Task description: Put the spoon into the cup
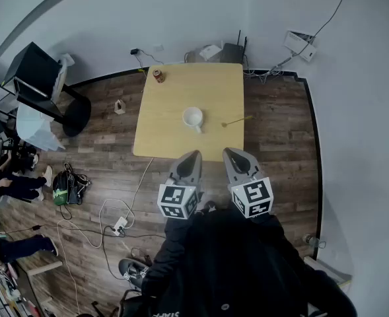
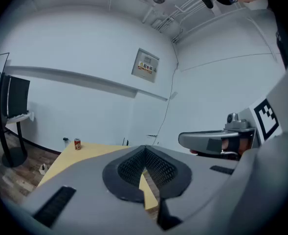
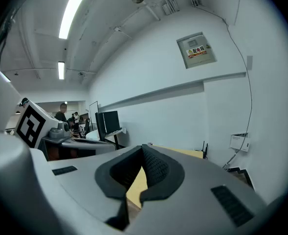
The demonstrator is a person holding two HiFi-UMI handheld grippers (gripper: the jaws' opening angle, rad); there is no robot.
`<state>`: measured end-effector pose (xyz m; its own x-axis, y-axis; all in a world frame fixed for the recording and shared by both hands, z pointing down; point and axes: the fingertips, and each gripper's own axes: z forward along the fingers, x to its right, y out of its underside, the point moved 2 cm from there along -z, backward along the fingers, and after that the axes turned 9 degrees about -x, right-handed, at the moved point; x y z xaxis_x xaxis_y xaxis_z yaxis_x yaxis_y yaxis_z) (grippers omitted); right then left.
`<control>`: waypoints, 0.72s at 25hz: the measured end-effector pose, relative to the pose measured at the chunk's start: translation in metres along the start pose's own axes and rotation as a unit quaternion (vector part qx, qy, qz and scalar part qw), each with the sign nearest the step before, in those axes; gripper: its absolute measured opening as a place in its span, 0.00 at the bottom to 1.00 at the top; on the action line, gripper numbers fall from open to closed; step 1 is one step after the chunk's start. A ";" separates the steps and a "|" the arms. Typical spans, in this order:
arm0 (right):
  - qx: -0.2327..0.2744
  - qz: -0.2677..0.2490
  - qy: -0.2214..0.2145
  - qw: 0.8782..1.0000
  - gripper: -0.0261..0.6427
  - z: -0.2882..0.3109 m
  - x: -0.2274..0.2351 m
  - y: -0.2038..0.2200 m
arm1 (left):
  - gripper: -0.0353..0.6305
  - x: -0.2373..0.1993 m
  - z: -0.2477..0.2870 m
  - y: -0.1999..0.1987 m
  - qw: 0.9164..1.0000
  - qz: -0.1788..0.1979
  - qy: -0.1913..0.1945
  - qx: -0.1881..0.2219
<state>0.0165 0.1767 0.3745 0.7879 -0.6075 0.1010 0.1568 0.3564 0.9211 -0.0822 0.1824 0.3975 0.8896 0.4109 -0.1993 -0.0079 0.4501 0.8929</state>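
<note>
- Gripping nothing with the left claw [image 2: 144,151]: pads pressed together at the tips (only a sliver of yellow worktop [image 2: 85,153] showing through the slit lower down).
- Much the same at the right claw [image 3: 143,150]: shut tight, empty, a wedge of tan surface visible beneath the pads.
- Held side by side and apart, both pointing slightly downward, tips just reaching the worktop's near edge in the head view.
- Behind each, a marker cube: left cube [image 1: 177,201], right cube [image 1: 252,197], with dark sleeves [image 1: 247,256] trailing back from them.
- Ahead of the claws, well apart from both: the white cup [image 1: 193,117], upright near the middle of the worktop, handle turned toward the near edge.
- To the right of the cup, not touching it: the spoon [image 1: 238,120], thin and yellowish, lying flat close to the right edge (too small to tell which end is the bowl).
- At the far left corner: a red can [image 1: 158,76], upright, well away from cup and spoon.
- Beyond the worktop: wood floor [image 1: 280,131], loose cables [image 1: 108,223] on the left, a black router [image 1: 232,50] against the far wall.
- Up on the wall: a small framed sign [image 3: 198,49].
- Off to the left in the right gripper view: a dark monitor [image 3: 108,121] and a few people [image 3: 61,112] in the distance.
</note>
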 end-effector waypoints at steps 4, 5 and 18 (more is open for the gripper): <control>-0.004 -0.006 0.004 1.000 0.07 0.001 -0.005 0.003 | 0.10 -0.002 -0.002 0.003 1.000 0.012 -0.005 -0.004; -0.006 -0.006 0.005 1.000 0.07 0.001 -0.005 0.004 | 0.10 -0.002 -0.002 0.003 1.000 0.014 -0.006 -0.005; -0.032 0.014 -0.001 0.999 0.07 0.005 -0.022 0.028 | 0.10 -0.006 -0.008 0.033 0.999 0.008 -0.002 -0.034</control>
<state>0.0006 0.1970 0.4001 0.7912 -0.5982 0.1271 0.1729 0.4182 0.8918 -0.0919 0.2012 0.4254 0.8912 0.4153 -0.1825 -0.0538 0.4963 0.8665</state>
